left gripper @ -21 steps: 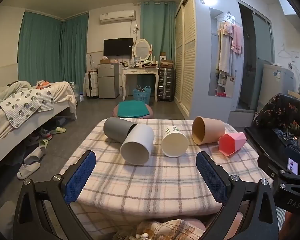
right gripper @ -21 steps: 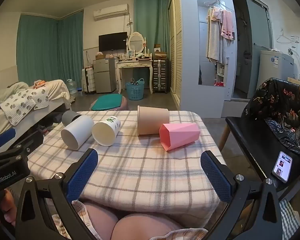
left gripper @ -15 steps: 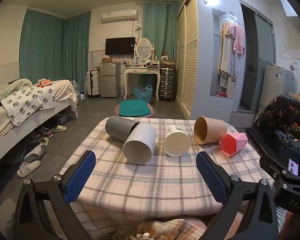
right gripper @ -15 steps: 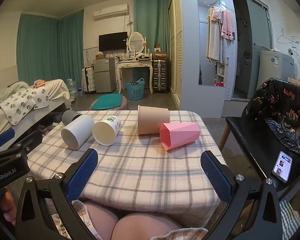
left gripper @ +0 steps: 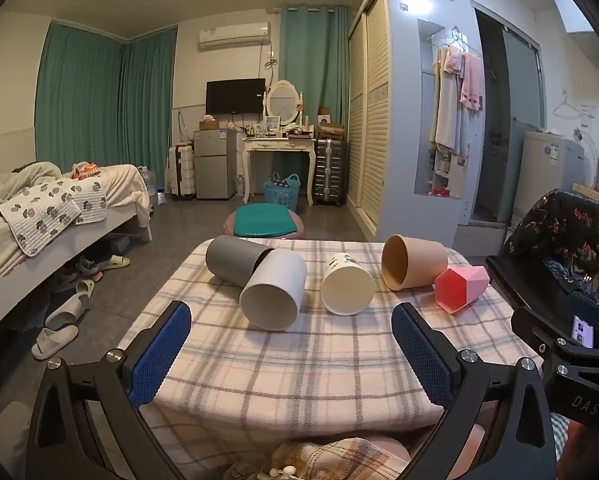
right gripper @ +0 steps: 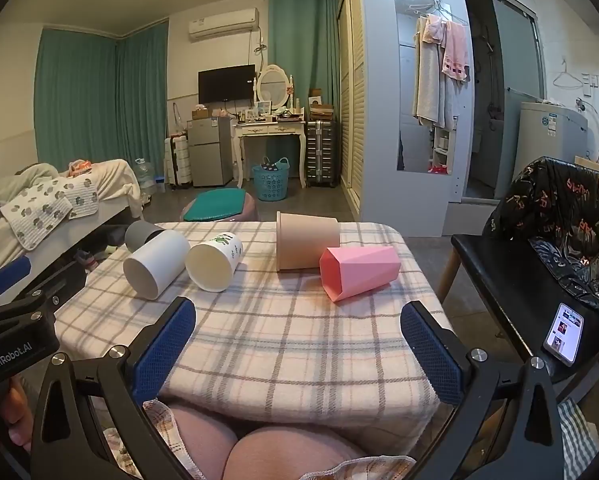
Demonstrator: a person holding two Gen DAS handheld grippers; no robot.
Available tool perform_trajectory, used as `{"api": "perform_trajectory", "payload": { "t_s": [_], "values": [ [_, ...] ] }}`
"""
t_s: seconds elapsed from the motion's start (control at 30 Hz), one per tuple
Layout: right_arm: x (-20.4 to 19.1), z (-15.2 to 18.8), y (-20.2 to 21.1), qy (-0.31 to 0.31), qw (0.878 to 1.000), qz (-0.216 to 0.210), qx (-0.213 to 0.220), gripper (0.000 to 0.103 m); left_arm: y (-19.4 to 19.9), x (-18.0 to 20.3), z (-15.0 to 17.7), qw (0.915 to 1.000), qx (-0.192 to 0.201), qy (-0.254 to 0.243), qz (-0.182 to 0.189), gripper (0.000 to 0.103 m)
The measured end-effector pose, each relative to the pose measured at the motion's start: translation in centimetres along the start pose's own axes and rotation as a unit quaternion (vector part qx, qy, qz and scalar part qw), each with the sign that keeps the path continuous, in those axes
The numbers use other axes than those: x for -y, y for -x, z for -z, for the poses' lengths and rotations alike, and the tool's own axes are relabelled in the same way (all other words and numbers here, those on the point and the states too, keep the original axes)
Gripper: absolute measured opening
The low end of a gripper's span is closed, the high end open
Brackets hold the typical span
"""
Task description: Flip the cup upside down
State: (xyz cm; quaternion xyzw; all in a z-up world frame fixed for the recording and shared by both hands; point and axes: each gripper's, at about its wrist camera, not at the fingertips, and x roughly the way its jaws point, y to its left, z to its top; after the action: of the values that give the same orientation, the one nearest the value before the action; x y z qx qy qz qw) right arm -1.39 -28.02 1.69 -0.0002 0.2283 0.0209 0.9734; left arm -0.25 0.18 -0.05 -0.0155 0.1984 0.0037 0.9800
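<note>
Several cups lie on their sides on a plaid-covered table [left gripper: 299,364]: a grey cup [left gripper: 229,259], a white cup [left gripper: 274,293], a cream cup with a green print [left gripper: 345,288], a tan cup [left gripper: 411,261] and a pink faceted cup [left gripper: 461,289]. In the right wrist view I see the white cup [right gripper: 155,262], the cream cup [right gripper: 215,260], the tan cup [right gripper: 307,246] and the pink cup [right gripper: 357,272]. My left gripper [left gripper: 291,348] is open and empty near the table's front edge. My right gripper [right gripper: 299,344] is open and empty, also short of the cups.
A black chair [right gripper: 539,264] with a phone [right gripper: 563,334] on it stands right of the table. A bed [left gripper: 39,224] is at the left. A stool with a green cushion [left gripper: 264,226] stands behind the table. My knees [right gripper: 259,448] are under the front edge.
The left gripper has pulled back and tilted slightly, so the cups sit a little further off in its view. The right view is nearly unchanged. Both grippers stay open.
</note>
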Motion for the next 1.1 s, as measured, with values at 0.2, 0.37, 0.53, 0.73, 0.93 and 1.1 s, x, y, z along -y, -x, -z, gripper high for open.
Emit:
{"api": "perform_trajectory", "payload": {
  "t_s": [0.2, 0.37, 0.53, 0.73, 0.93, 1.1],
  "values": [
    [0.02, 0.16, 0.03, 0.000, 1.000, -0.001, -0.002, 0.103, 0.00, -0.01, 0.07, 1.0000, -0.001, 0.001, 0.001, 0.103],
    [-0.34, -0.04, -0.14, -0.001, 1.000, -0.004, -0.003, 0.103, 0.06, 0.06, 0.17, 1.0000, -0.001, 0.002, 0.001, 0.103],
    [-0.40, -0.06, -0.10, -0.001, 1.000, -0.004, -0.002, 0.103, 0.05, 0.02, 0.16, 1.0000, -0.001, 0.002, 0.001, 0.103],
    [-0.35, -0.07, -0.12, -0.001, 1.000, -0.004, -0.004, 0.103, -0.09, 0.00, 0.43, 1.0000, -0.007, 0.005, -0.001, 0.103],
    [-0.39, -0.01, -0.16, 0.000, 1.000, -0.004, -0.003, 0.103, -0.31, -0.23, 0.60, 0.9999, -0.007, 0.007, 0.002, 0.103],
    [-0.47, -0.02, -0.24, -0.001, 1.000, -0.004, -0.003, 0.103, -0.32, -0.30, 0.70, 1.0000, -0.007, 0.006, 0.000, 0.103]
  ]
}}
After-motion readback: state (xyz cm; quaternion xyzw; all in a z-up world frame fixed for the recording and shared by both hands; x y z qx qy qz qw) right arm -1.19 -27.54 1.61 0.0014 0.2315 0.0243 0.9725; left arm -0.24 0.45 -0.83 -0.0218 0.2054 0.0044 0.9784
